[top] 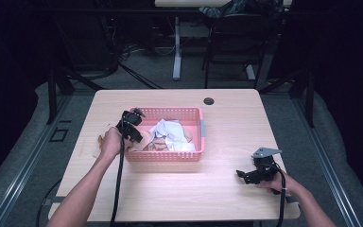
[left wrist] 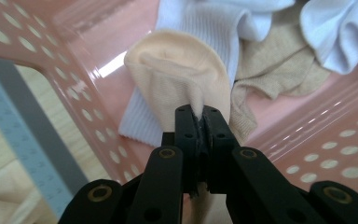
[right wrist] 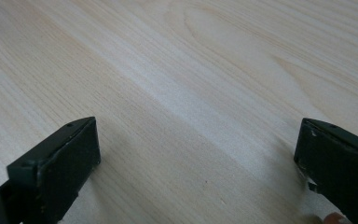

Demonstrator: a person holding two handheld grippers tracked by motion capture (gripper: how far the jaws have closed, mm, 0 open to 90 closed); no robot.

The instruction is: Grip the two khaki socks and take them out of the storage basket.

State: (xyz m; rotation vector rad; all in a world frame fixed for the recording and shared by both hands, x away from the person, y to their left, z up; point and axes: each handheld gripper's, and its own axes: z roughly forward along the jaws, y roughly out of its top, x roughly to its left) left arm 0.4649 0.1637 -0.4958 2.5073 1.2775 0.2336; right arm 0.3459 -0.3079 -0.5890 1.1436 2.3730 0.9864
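Currently the left gripper (left wrist: 200, 122) has its jaws clamped on a fold of the peach knitted sock (left wrist: 179, 79) inside the pink perforated plastic basket (top: 163, 156), so lifting it clear should follow, while the right gripper (top: 253, 176) rests wide open on the pale wooden table (top: 227, 127).

pink basket (top: 165, 155) walls hem in left gripper (top: 133, 124), sock pile (top: 172, 135) crowding its 3 o'clock, bare table (top: 227, 123) open around right gripper (top: 244, 175)

Bright lit table, dark surroundings, soft close-ups
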